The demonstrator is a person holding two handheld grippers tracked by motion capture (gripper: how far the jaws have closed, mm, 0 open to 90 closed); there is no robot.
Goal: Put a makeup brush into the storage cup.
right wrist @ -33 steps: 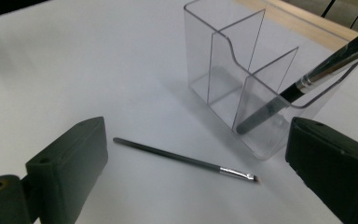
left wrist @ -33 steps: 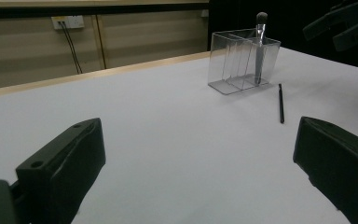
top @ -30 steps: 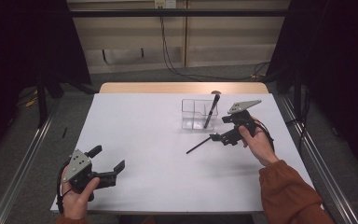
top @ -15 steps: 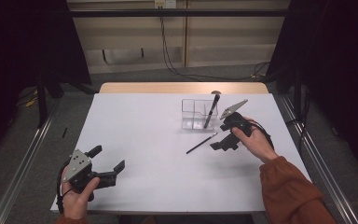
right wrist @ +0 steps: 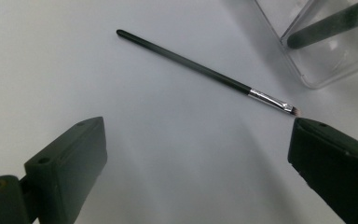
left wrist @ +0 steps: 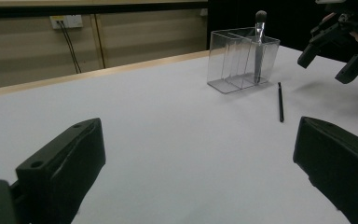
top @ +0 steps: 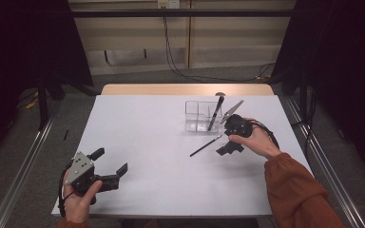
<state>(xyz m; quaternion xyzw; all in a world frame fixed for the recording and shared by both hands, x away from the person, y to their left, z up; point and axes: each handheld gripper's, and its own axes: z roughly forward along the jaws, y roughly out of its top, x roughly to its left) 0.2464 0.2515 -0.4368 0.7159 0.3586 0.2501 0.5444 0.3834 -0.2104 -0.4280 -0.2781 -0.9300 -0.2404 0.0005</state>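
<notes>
We see a thin brush [right wrist: 200, 70] lying flat on the white table [top: 147, 123], just in front of the clear organiser [top: 200, 115] and near the right gripper [top: 228, 147]. Its handle is a slim black rod with a rounded end, narrowing toward a short bright metal ferrule and a small, pale, angled tuft of bristles. In the right gripper view the tuft lies just beside the tip of one black jaw, though we cannot tell whether they touch; the rest of the brush runs diagonally away across the bare surface, apart from the other jaw.

The organiser is a clear, hard-walled plastic box with thin partitions making several compartments. A second, thicker brush [left wrist: 259, 44] stands in it, tilted, with a dark handle, a silvery ferrule and a rounded dark head above the rim.

The table top is smooth, matt and white, with a pale wooden edge along its far side.

Our right gripper hangs above the table by the brush, its blocky matt black jaws spread wide and holding nothing. A hand [top: 254, 140] in a rust-coloured sleeve [top: 294, 190] grips it, and a flat grey three-cornered plate sits on top.

Our left gripper [top: 111, 173] rests near the front left corner, well apart from the brush and the organiser. Its jaws are also spread wide, with only bare table between them.
</notes>
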